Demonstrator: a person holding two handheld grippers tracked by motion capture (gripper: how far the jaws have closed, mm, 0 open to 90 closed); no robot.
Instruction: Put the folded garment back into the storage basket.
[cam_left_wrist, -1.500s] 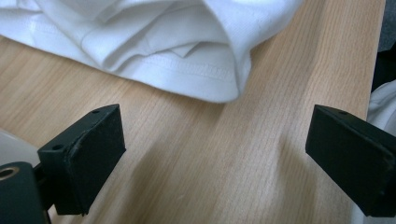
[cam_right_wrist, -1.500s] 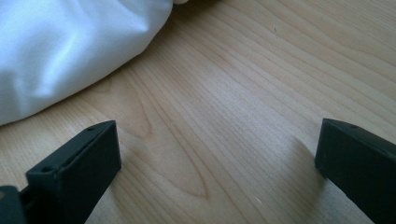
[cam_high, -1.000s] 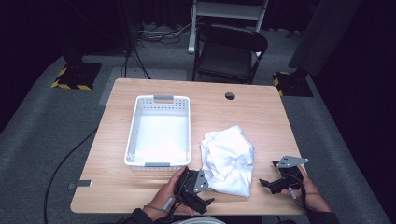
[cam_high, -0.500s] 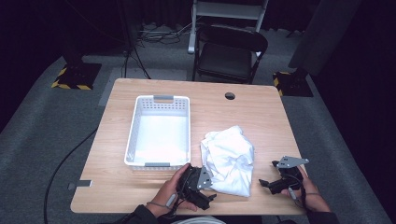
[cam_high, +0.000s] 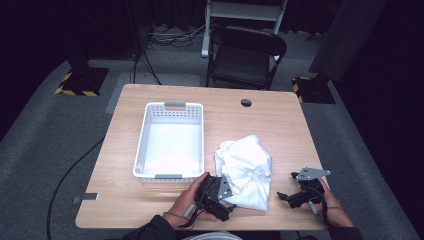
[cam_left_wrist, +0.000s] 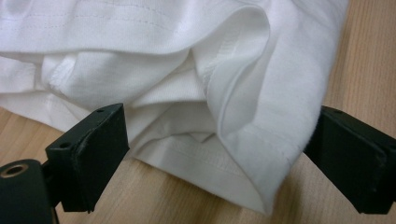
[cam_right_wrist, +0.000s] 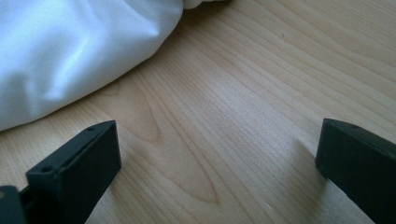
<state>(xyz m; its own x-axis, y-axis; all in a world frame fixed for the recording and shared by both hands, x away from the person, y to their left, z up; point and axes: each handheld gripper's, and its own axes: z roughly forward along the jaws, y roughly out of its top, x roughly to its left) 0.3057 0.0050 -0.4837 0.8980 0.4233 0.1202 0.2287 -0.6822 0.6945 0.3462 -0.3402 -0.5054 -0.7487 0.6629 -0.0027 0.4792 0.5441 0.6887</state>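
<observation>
A crumpled white garment (cam_high: 245, 170) lies on the wooden table (cam_high: 270, 120), right of a white plastic basket (cam_high: 170, 142). My left gripper (cam_high: 222, 197) rests at the garment's near left edge. In the left gripper view its jaws stand open on either side of a folded hem of the garment (cam_left_wrist: 224, 140), left gripper (cam_left_wrist: 219, 163). My right gripper (cam_high: 290, 196) sits on the table to the right of the cloth, open. In the right gripper view bare wood lies between the jaws, right gripper (cam_right_wrist: 215, 172), and the garment (cam_right_wrist: 70, 51) is ahead to the left.
The basket is empty and stands at the table's left half. A cable hole (cam_high: 246, 103) is in the far table edge. A black folding chair (cam_high: 245, 57) stands behind the table. The table's near edge is just under both hands.
My left gripper has edged a little toward the garment's near edge. The right gripper and the garment have hardly moved.
</observation>
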